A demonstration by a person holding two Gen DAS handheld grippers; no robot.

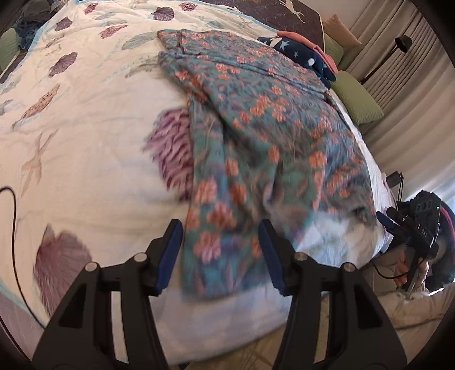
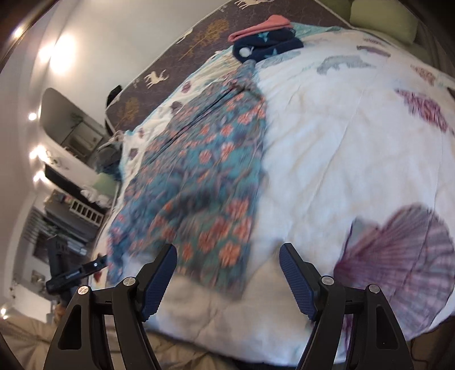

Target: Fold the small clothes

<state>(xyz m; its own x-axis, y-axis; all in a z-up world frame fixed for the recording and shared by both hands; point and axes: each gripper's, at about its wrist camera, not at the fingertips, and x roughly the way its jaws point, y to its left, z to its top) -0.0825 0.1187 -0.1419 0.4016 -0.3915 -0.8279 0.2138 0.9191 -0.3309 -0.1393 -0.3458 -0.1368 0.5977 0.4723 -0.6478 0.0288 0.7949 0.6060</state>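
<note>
A teal garment with orange flowers (image 1: pixel 256 136) lies spread on a white quilt with purple shells (image 1: pixel 85 159); it looks like trousers, with one end at the near bed edge. It also shows in the right wrist view (image 2: pixel 199 182). My left gripper (image 1: pixel 220 227) is open, its blue pads either side of the garment's near end, above it. My right gripper (image 2: pixel 227 253) is open over the garment's near right corner. The right gripper appears in the left wrist view (image 1: pixel 412 224) at the right edge; the left gripper appears in the right wrist view (image 2: pixel 74 273) at the lower left.
Folded clothes, a navy star-print piece (image 2: pixel 267 45) under a pink one (image 2: pixel 261 25), lie at the far side of the bed. Green pillows (image 1: pixel 355 96) lie at the right. A black cable (image 1: pixel 11 227) runs along the left. Curtains and a lamp stand behind.
</note>
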